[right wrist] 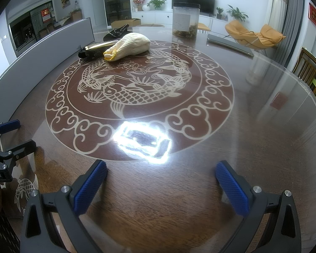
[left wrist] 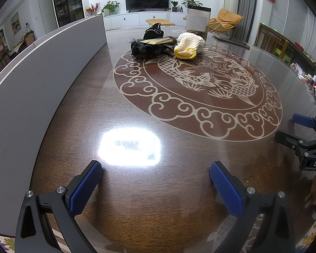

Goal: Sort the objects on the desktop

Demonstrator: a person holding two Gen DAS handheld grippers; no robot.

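A cream knitted pouch with a yellow rim (left wrist: 190,44) (right wrist: 129,44) lies at the far side of the dark wooden table (left wrist: 137,143) (right wrist: 179,189). Beside it on the left lie a black lacy item (left wrist: 147,49) (right wrist: 90,53), a gold flat object (left wrist: 158,40) (right wrist: 99,46) and another black piece (left wrist: 154,30) (right wrist: 115,32). My left gripper (left wrist: 155,179) is open and empty over the near table edge. My right gripper (right wrist: 161,179) is open and empty too. Each gripper shows at the other view's edge, the right gripper (left wrist: 292,129) and the left gripper (right wrist: 21,133).
A clear jar with a black lid (left wrist: 198,19) (right wrist: 185,20) stands behind the pile. A long grey panel (left wrist: 42,63) (right wrist: 42,50) runs along the table's left side. A flat grey device (right wrist: 229,44) lies at the far right. Chairs (left wrist: 271,40) stand to the right.
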